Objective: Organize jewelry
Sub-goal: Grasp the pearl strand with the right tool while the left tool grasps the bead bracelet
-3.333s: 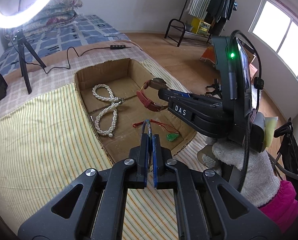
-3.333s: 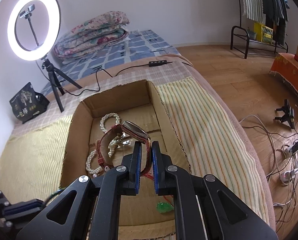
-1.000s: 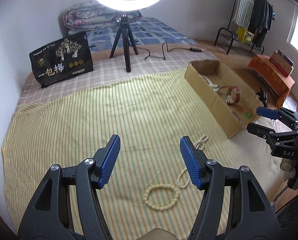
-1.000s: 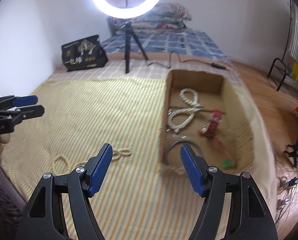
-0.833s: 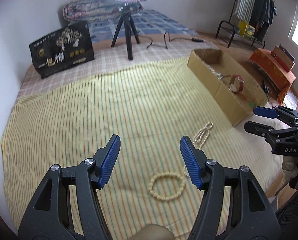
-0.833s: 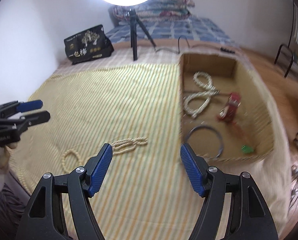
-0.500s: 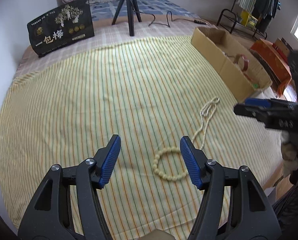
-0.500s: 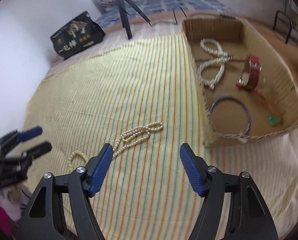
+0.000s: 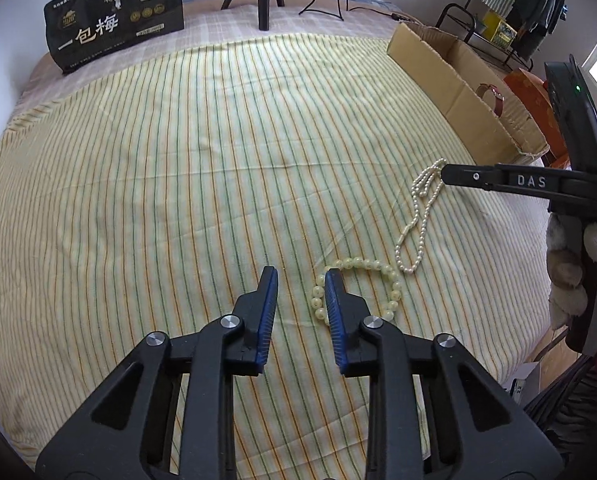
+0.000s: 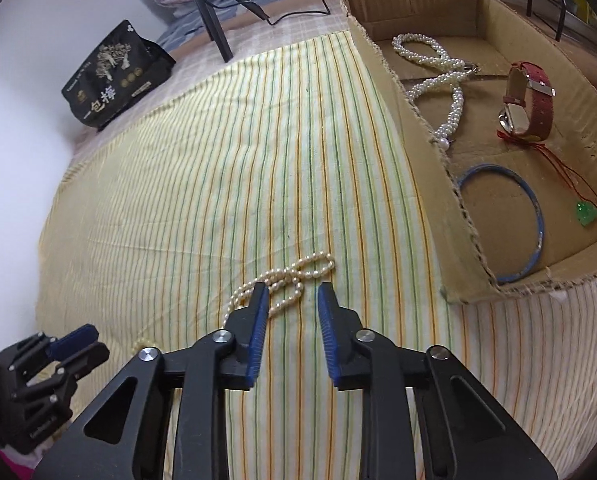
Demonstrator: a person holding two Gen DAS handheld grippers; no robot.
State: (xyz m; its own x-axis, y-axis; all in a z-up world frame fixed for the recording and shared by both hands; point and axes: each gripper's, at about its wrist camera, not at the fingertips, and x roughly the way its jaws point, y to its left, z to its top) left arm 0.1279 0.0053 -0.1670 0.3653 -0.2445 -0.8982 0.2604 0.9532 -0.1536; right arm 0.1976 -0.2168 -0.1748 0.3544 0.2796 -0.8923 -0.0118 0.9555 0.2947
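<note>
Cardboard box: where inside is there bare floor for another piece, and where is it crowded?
In the cardboard box, the far end beyond the thick pearl strand is bare, and so is the floor inside the blue bangle. The middle is crowded: strand, red watch and, along the right wall, the red cord with its green pendant.

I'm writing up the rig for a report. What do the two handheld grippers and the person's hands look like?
Both the left gripper and the right gripper are black plastic, with triangular cut-outs, silver pivot screws and ribbed blue pads on the fingers. The right one carries white "DAS" lettering and a green indicator light. The hand holding it wears a fuzzy whitish glove.
</note>
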